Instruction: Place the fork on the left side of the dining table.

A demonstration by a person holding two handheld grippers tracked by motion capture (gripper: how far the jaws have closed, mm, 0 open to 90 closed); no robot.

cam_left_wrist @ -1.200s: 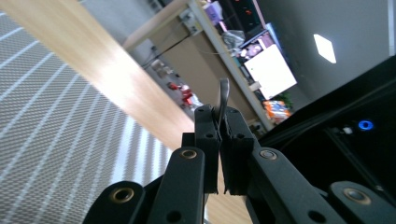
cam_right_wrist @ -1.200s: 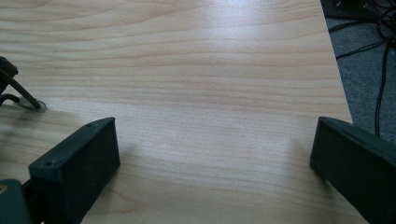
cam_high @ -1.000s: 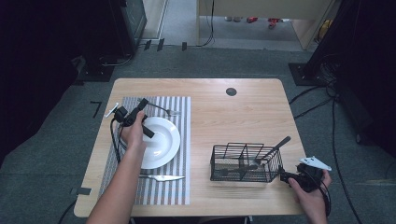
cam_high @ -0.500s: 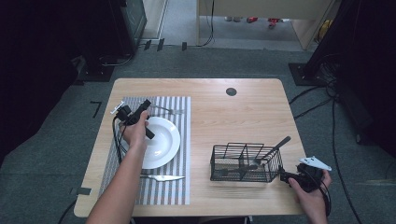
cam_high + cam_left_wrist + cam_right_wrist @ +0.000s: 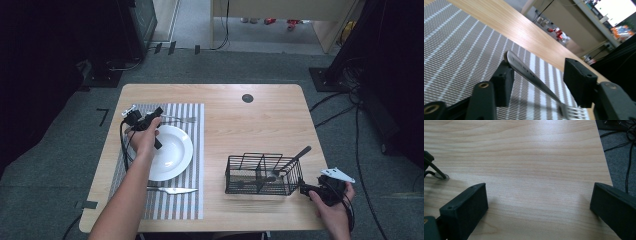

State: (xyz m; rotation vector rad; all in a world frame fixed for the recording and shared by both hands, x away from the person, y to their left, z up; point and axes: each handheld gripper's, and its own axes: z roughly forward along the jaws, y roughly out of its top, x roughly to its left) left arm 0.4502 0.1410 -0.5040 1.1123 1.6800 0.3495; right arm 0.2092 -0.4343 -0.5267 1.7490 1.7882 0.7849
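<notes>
High view: left gripper (image 5: 150, 119) hovers over a steel fork (image 5: 181, 119) lying on the striped placemat (image 5: 192, 150), beyond the round white plate (image 5: 175, 150); a knife (image 5: 172, 190) lies nearer.
Left gripper view: jaws, just opening, stand apart around the slim glossy fork handle (image 5: 529, 75), unclamped.
Right gripper view: right gripper (image 5: 537, 202) jaws wide apart over the bare wooden worktop (image 5: 536, 157), beside the black wire basket (image 5: 262, 175).

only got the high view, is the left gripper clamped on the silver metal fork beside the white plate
Observer: No. The left gripper has just been opening its jaws; the silver metal fork sits between them with a gap on one side.
Operator: is it down on the mat
Observer: Its handle crosses over the grey-and-white striped placemat; I cannot confirm contact.
Operator: and the other hand
Observer: The right gripper is wide open over the bare wooden table, nothing between its jaws.
</notes>
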